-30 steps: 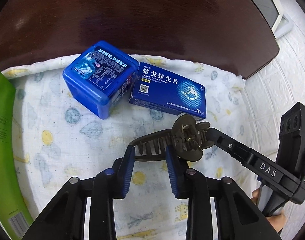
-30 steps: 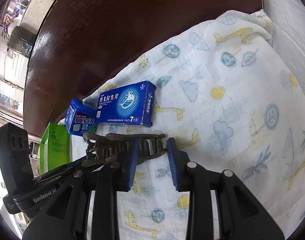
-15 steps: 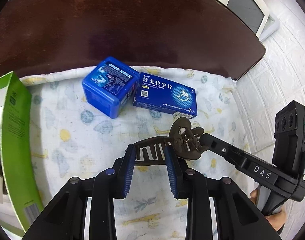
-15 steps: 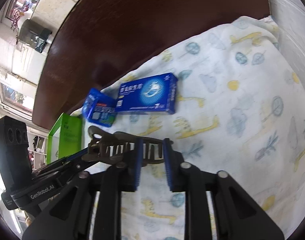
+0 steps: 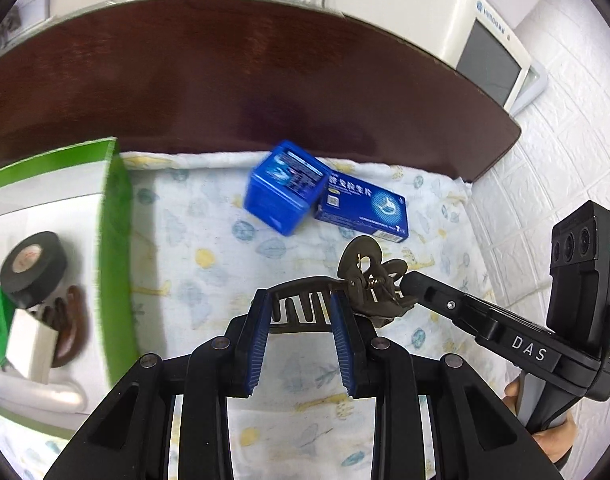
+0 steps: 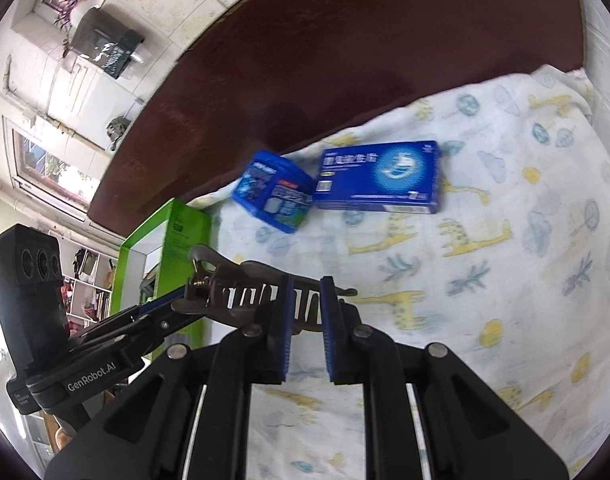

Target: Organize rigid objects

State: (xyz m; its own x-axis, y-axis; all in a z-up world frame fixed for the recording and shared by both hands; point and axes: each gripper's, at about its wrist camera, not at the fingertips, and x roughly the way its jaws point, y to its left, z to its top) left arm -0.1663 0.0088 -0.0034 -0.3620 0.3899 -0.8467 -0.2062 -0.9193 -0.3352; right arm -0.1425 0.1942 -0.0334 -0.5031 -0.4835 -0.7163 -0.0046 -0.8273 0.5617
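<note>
**Inspector A:** Status of the hair claw clip?

**Inspector B:** Held clear above the patterned cloth, between both tools. The left hand-held gripper is clenched on its toothed end; the right hand-held gripper, whose jaws have just been closing, grasps the toothed part too.

**Inspector A:** Other items?

**Inspector B:** A blue tub touches a flat blue medicine box on the cloth, near the dark counter. At left, an open green box holds black tape and what appears to be a second, brown clip; blur limits certainty.
</note>
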